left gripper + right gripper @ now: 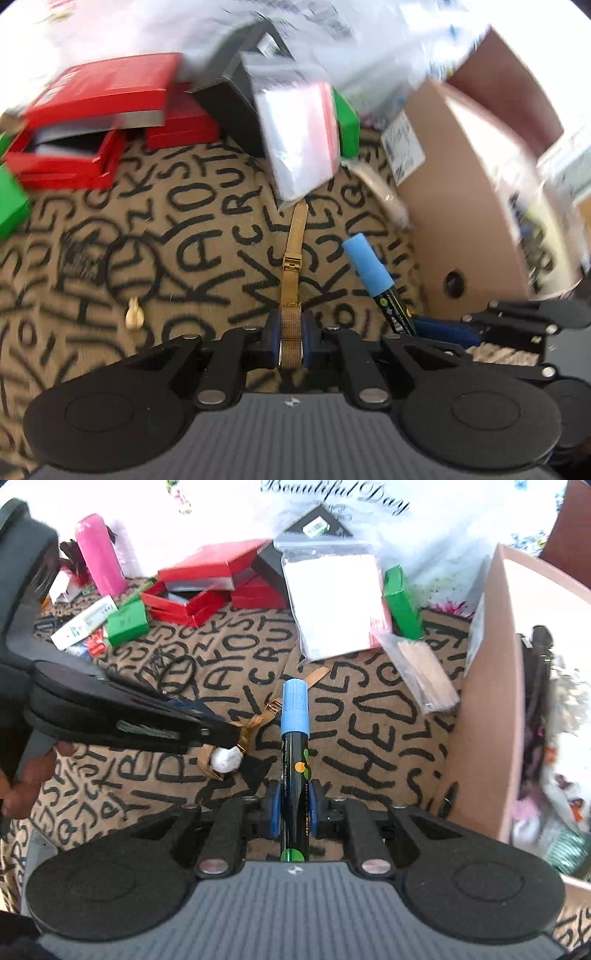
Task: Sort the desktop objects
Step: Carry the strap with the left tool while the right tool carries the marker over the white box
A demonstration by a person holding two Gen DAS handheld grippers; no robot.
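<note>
— Where's the cardboard box from each load?

— Off to the right of both. The right gripper, clamped on the blue-capped marker, is nearer; the marker's long axis runs straight ahead along the fingers.

— And the left gripper?

— Closed on the gold mesh watch, strap trailing forward over the lettered table; it's farther, I'd judge.

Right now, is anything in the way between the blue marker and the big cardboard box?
Nothing visible blocks it. The marker, held in the right gripper, has only bare lettered cloth between it and the cardboard box. The clear packet of sticks lies farther back.
</note>
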